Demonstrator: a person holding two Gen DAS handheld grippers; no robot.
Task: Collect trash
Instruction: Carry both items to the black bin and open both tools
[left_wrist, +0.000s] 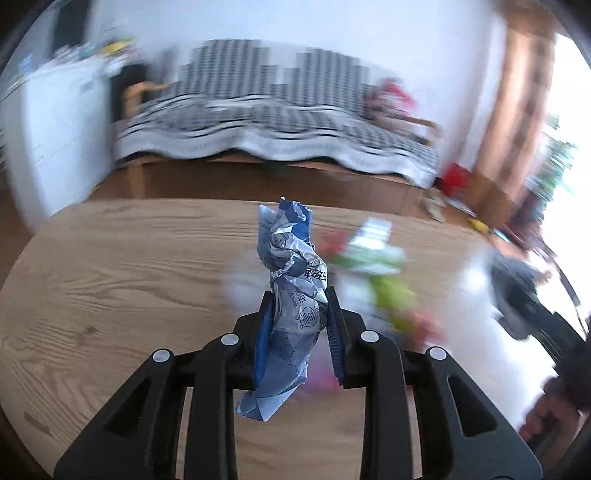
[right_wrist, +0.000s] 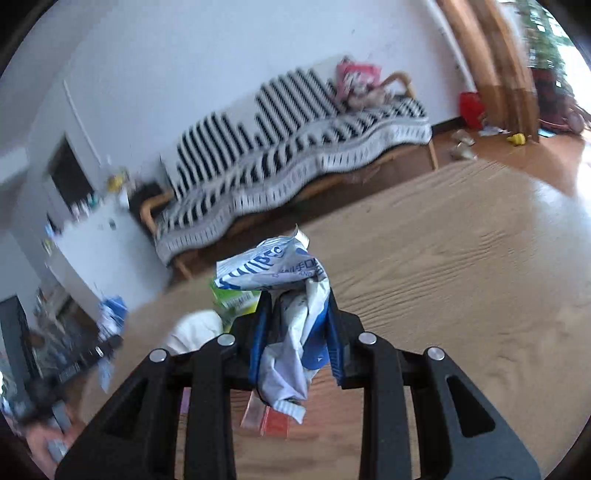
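My left gripper (left_wrist: 298, 295) is shut on a crumpled blue and silver wrapper (left_wrist: 291, 295), which sticks up above the wooden table (left_wrist: 129, 277). My right gripper (right_wrist: 297, 295) is shut on a crumpled white and blue wipes packet (right_wrist: 291, 302), also held above the table (right_wrist: 443, 277). More trash lies blurred on the table: green, white and red packaging (left_wrist: 376, 266) right of the left gripper, a green packet (right_wrist: 232, 299), a white lump (right_wrist: 195, 328) and a red wrapper (right_wrist: 273, 421) near the right one. The other gripper (left_wrist: 524, 302) shows dark at the right.
A sofa with a black and white striped cover (left_wrist: 277, 110) stands behind the table, against the wall. A white cabinet (left_wrist: 55, 122) is at the left, a wooden door frame (left_wrist: 517, 92) and floor clutter at the right. A person's hand (left_wrist: 546, 417) shows at the lower right.
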